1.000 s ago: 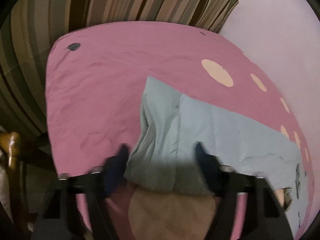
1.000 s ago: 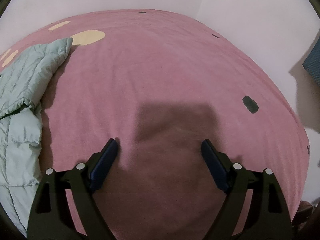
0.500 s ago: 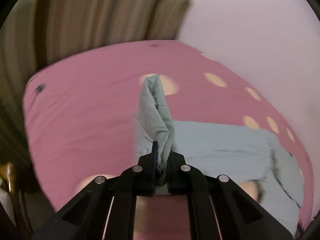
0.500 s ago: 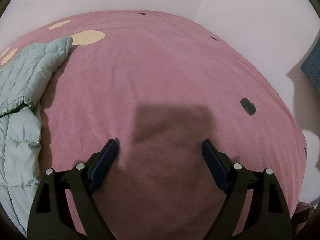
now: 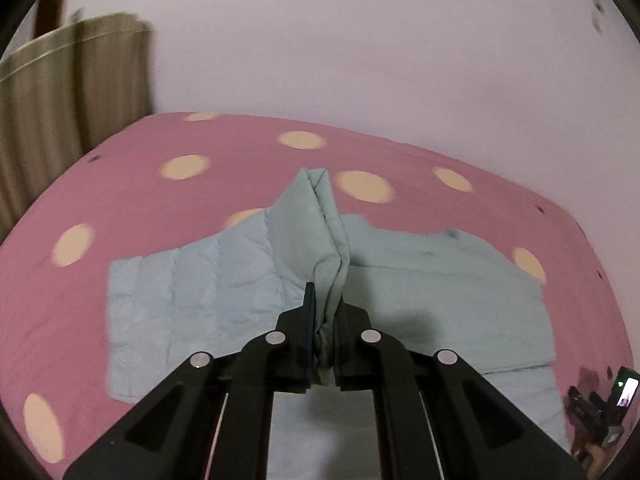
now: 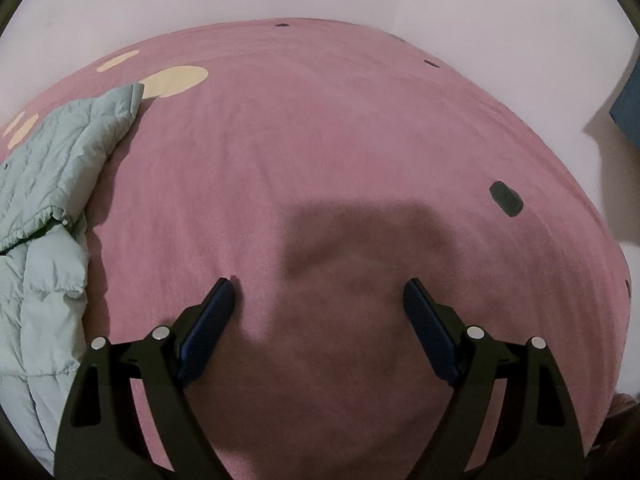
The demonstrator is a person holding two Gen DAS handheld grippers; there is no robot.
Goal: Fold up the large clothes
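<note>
A pale lilac wall (image 5: 360,48) backs a bed under a pink bedspread (image 5: 132,200) scattered with cream ovals and a few small dark marks. On the left of the left wrist view hangs a beige striped curtain (image 5: 72,92). Spread flat across the bedspread lies a pale blue-green quilted jacket (image 5: 192,292), its stitched panels reaching left and right of centre. One part of it is pulled up off the flat body into a narrow, doubled ridge that runs away from the camera to a squared end near a cream oval. The black left gripper (image 5: 322,320) has its jaws drawn close together, clamped on the near end of that raised fold, cloth bunched between the blue pads. In the right wrist view the same jacket sits crumpled at the left edge, well apart from the black right gripper (image 6: 320,312), whose jaws stand wide with only bare bedspread and a soft shadow between them. A dark blue object (image 6: 628,112) shows at that view's right edge against the wall.
</note>
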